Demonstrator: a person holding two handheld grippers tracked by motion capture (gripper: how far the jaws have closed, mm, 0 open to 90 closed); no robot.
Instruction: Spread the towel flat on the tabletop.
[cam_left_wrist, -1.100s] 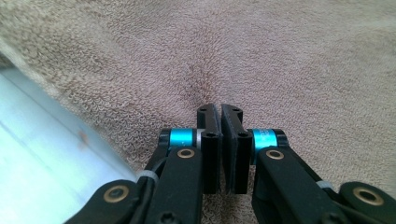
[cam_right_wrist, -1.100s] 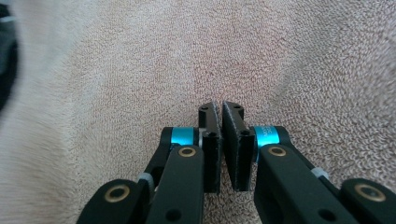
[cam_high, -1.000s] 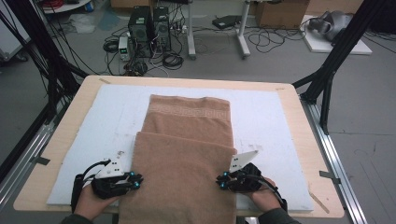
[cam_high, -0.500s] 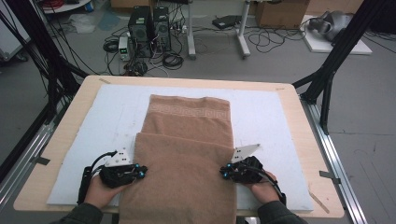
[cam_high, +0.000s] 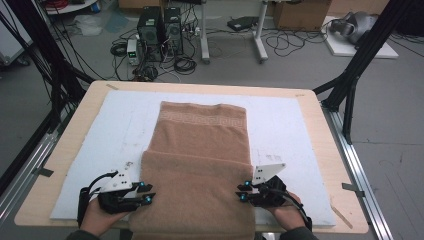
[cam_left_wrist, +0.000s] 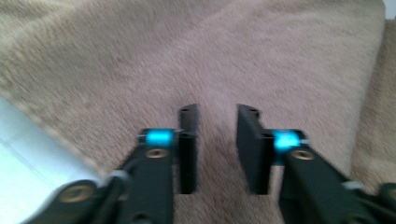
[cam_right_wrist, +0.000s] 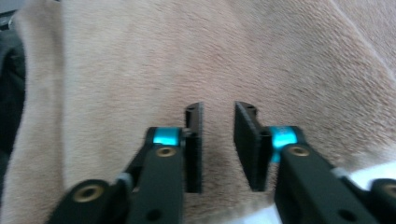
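Hands come in at the near edge of the table (cam_high: 65, 150), each holding a gripper against a side of the brown towel (cam_high: 200, 145). At the towel's left edge the left gripper (cam_high: 148, 193) points inward, its jaws having just been opening; in the left gripper view (cam_left_wrist: 215, 140) they stand a little apart over the pile, with nothing pinched between them. At the towel's right edge the right gripper (cam_high: 241, 192) mirrors it, jaws likewise just parted and clear of the cloth in the right gripper view (cam_right_wrist: 217, 140). The towel lies on a white mat (cam_high: 120, 125), its near part folded over in a wider second layer. Farther off, its patterned band runs across the far end.
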